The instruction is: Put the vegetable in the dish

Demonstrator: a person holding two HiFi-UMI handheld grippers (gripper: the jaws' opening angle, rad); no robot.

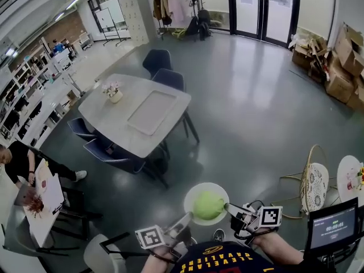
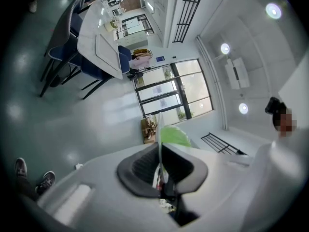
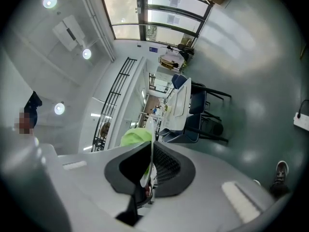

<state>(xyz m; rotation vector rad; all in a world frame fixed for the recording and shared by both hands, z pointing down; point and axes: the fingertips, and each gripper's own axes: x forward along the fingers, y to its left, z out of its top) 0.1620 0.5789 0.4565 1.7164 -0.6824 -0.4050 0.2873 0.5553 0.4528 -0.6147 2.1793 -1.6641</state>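
Grey-floored hall, scattered with furniture.
Far left, grey table bearing flower pot and tray, blue chairs around; far right, cardboard boxes; beside glass doors, coat rack; near right, wicker chair.

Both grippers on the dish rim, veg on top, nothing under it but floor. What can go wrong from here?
1. The left gripper and right gripper each clamp only the thin rim of the dish, which hangs over bare floor. If either slips, the dish probably drops.
2. The vegetable looks round and lies loose on the dish. Uneven hands could tilt the dish and roll it off.
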